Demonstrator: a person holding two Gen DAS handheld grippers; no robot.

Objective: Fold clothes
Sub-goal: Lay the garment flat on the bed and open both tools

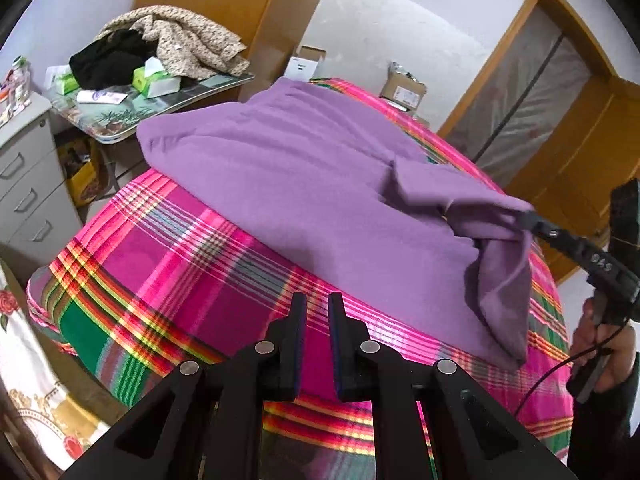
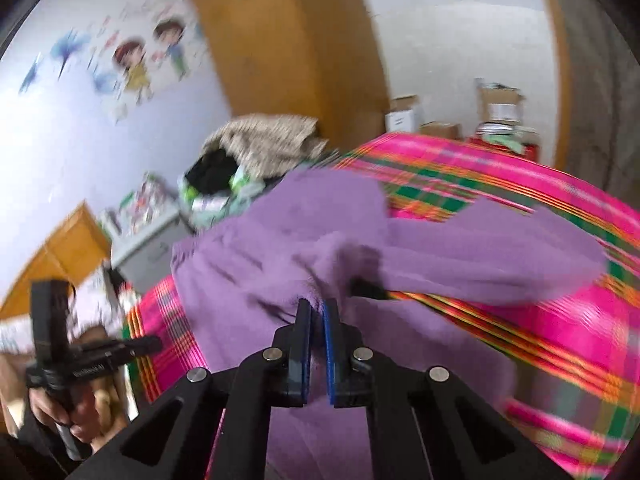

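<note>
**Purple garment pinched at one edge by my right tongs**

Purple garment (image 1: 304, 184) lies spread over the bed (image 1: 168, 264), on its pink, green and orange plaid cover, and takes up most of the far part of the bed. Near its right side a flap is folded back on itself.

My right tongs (image 2: 317, 307) are clamped on the cloth: in the right wrist view purple fabric sits squeezed between the two blue pads, which stand nearly together. In the left wrist view the same tongs (image 1: 527, 219) come in from the right and hold a corner lifted off the bed, so that a fold of cloth hangs down from the pinch point. That view from the right wrist is blurred.

My left tongs (image 1: 317, 300) are almost together with only a narrow gap, and nothing is in it. They hang over the bare plaid near the bed's front edge, just short of the garment's near hem and apart from it.

Behind the bed, a worktop (image 1: 120, 120) carries a heap of other clothes (image 1: 168, 40) and tissue packs (image 1: 154, 80).
</note>
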